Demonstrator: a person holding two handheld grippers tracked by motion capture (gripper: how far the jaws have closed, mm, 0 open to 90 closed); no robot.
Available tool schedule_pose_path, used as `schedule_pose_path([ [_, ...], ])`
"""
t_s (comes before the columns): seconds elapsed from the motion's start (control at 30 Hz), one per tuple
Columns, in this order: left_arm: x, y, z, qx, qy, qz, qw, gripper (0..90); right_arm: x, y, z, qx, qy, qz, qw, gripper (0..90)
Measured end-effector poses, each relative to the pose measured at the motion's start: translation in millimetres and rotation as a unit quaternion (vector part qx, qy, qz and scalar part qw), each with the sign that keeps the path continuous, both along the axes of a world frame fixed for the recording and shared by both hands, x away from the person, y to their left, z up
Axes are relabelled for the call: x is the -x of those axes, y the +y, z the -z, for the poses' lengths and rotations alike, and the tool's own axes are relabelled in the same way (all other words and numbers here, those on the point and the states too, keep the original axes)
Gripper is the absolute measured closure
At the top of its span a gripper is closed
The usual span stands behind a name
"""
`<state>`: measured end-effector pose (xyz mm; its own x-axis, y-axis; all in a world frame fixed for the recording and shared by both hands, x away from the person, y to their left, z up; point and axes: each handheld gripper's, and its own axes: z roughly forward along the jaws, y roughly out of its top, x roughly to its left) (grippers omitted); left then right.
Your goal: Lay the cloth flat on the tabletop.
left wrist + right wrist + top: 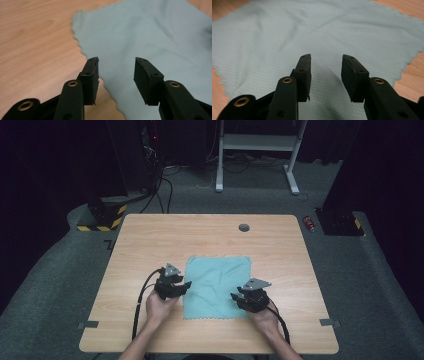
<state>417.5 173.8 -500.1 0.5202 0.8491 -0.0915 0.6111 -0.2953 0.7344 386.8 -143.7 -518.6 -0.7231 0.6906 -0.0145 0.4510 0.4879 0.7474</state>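
A light teal cloth (216, 287) with pinked edges lies flat on the wooden table (150, 240), near its middle front. My left gripper (186, 285) hovers at the cloth's left edge, open, with nothing between its jaws. In the left gripper view the cloth (150, 32) spreads ahead of the left gripper (116, 65), and its zigzag edge runs under the left jaw. My right gripper (235, 296) sits over the cloth's lower right part, open and empty. The right gripper view has the cloth (312, 32) lying under and beyond the right gripper (326, 62).
A small round grey grommet (244, 227) sits in the table near its far edge. Grey tape tabs (88, 324) mark the front corners. Beyond the table stand a white desk frame (257, 150), black cables and yellow-black striped bases (102, 217) on grey carpet.
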Motion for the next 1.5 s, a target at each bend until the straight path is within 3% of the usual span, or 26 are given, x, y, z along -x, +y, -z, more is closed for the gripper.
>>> schedule_pose_path([
  [0.2,-34.5,2.9,3.5,0.001,0.01,-0.035,0.9993,53.4,-0.9,-0.5,3.7,0.016,-0.004,0.009,0.9998,59.0],
  [0.23,-38.5,3.1,4.2,0.007,0.003,-0.04,0.9992,53.4,-0.7,-0.6,3.8,0.016,-0.006,0.008,0.9998,59.0],
  [0.3,-42.6,4.5,6.1,0.023,-0.004,-0.049,0.9985,53.7,-0.7,-0.8,4.1,0.015,-0.006,0.008,0.9998,58.9],
  [0.4,-54.3,2.9,9.3,0.007,0.015,-0.048,0.9987,53.0,-2.4,-2.3,4.6,0.008,0.0,0.008,0.9999,58.6],
  [0.5,-60.4,3.2,12.5,0.016,-0.001,-0.062,0.998,53.2,-2.1,-2.1,4.6,0.01,-0.002,0.007,0.9999,58.6],
  [0.6,-66.0,6.5,19.3,0.026,0.009,-0.078,0.9966,53.7,-1.9,-1.9,4.6,0.011,-0.004,0.007,0.9999,58.5],
  [0.73,-68.6,7.9,20.8,0.032,-0.003,-0.081,0.9962,55.4,-1.4,-1.6,4.5,0.013,-0.005,0.007,0.9999,58.7],
  [0.8,-75.0,5.7,18.5,0.024,0.014,-0.072,0.997,55.8,-1.3,-1.5,4.6,0.013,-0.005,0.007,0.9999,58.7],
  [0.97,-84.9,-3.3,10.3,0.024,0.001,-0.068,0.9974,56.3,-0.8,-1.2,4.7,0.014,-0.008,0.008,0.9998,58.7],
  [1.03,-90.9,-5.0,11.0,0.015,0.018,-0.067,0.9975,56.4,-0.5,-1.0,4.7,0.015,-0.008,0.008,0.9998,58.7],
  [1.1,-94.6,-6.9,12.0,0.007,0.02,-0.067,0.9975,56.8,-0.5,-1.0,4.6,0.015,-0.007,0.008,0.9998,58.7],
  [1.23,-96.7,-5.7,14.3,0.01,0.025,-0.071,0.9971,65.2,-0.2,-0.8,4.6,0.015,-0.009,0.009,0.9998,58.7],
  [1.4,-97.1,-5.8,16.2,0.008,0.034,-0.055,0.9979,82.3,0.0,-0.6,4.6,0.016,-0.009,0.009,0.9998,58.7],
  [1.5,-98.7,-7.5,14.8,0.004,0.039,-0.05,0.998,88.1,0.0,-0.6,4.6,0.016,-0.009,0.008,0.9998,58.7],
])
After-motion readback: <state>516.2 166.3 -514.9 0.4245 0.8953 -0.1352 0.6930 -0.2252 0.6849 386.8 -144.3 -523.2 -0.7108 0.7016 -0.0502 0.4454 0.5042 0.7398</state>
